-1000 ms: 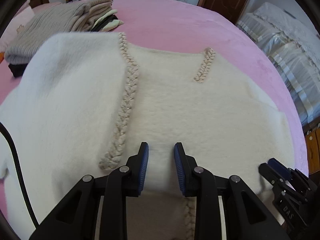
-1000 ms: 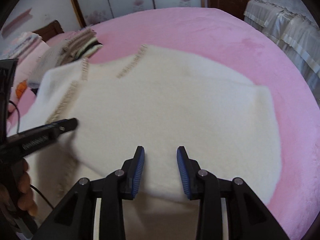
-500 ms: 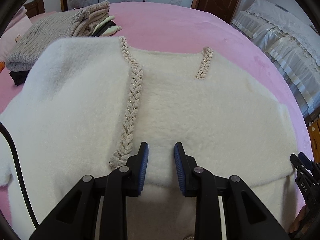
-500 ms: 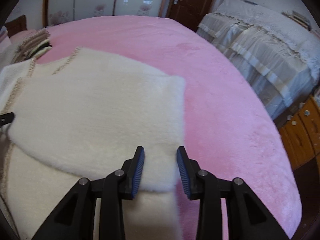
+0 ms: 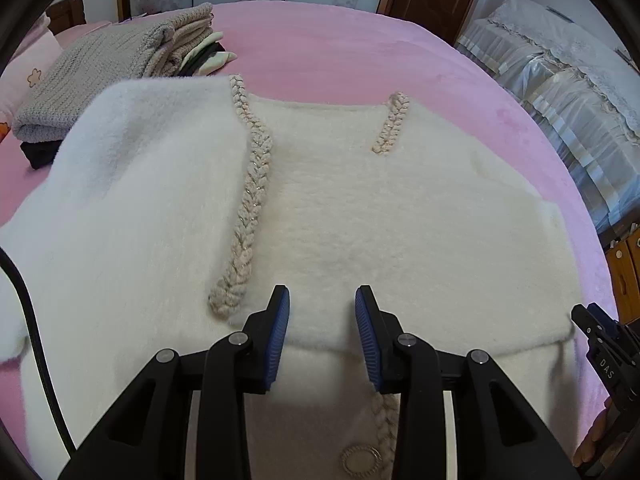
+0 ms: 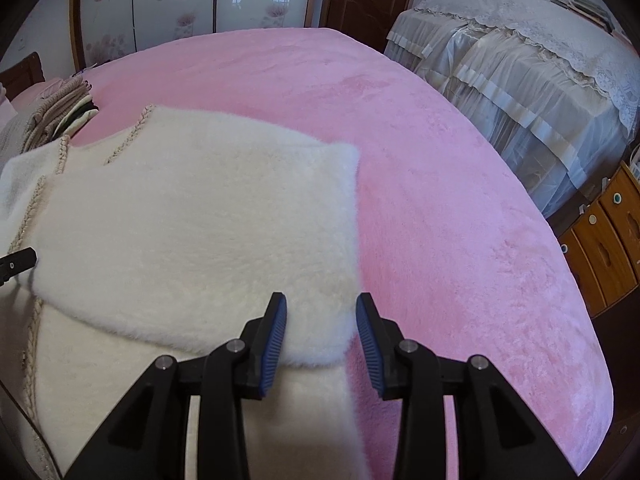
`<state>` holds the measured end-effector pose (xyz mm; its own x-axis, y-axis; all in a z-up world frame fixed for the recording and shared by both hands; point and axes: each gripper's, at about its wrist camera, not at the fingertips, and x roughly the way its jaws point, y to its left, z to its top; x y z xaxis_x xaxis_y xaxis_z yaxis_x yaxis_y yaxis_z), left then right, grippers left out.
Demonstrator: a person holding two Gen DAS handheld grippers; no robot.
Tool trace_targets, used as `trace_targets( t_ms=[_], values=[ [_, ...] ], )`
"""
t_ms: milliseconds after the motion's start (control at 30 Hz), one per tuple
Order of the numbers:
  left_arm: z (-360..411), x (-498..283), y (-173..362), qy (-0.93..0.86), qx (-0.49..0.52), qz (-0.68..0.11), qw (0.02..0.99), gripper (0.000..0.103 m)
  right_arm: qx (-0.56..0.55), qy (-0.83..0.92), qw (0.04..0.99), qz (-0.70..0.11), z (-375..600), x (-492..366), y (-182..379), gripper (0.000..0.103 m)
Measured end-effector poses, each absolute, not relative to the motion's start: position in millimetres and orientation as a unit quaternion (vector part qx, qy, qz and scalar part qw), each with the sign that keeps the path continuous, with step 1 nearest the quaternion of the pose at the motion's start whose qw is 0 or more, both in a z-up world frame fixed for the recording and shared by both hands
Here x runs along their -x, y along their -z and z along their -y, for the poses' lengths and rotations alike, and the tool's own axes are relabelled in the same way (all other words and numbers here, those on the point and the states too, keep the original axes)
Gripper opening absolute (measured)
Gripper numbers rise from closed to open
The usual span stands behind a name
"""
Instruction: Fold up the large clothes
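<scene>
Since the right side of the fluffy cream cardigan [image 5: 400,216] is now folded across the middle, the left wrist view looks pretty tidy: the folded panel's lower edge sits just ahead of the left gripper [image 5: 322,336], which hangs released over the fabric with nothing between its jaws. A second ago it was further left, by the braided trim [image 5: 248,200]. The cardigan lies flat on the pink bed [image 5: 360,52], with a stack of folded clothes [image 5: 120,60] near its far left corner.

Over in the right wrist view, the right gripper [image 6: 320,336] has swung from mid-panel out to the panel's near right corner, jaws apart and empty, the corner sitting just between them. The bed is bare to the right.

My guess: sleeve folds are done, and the bottom-to-top fold comes next.
</scene>
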<state>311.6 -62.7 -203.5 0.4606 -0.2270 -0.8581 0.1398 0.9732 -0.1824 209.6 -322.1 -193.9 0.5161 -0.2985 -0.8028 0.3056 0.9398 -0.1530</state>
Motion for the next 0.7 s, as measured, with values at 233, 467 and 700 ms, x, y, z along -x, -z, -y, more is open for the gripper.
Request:
trace_targets(
  t_ms=[233, 467, 700],
  values=[
    [68.4, -285.0, 167.4, 0.132, 0.050, -0.502, 0.853, 0.047, -0.005, 0.167, 0.884, -0.437, 305.9, -189.8, 158.7, 0.036],
    [74.7, -242.6, 113.6, 0.158, 0.033, -0.470, 0.868, 0.051, -0.002, 0.151, 0.899, -0.411, 279.7, -163.1, 117.1, 0.036],
    [62.2, -190.9, 61.5, 0.151, 0.008, -0.438, 0.886, 0.051, -0.006, 0.122, 0.915, -0.385, 246.4, -129.0, 77.4, 0.036]
  ],
)
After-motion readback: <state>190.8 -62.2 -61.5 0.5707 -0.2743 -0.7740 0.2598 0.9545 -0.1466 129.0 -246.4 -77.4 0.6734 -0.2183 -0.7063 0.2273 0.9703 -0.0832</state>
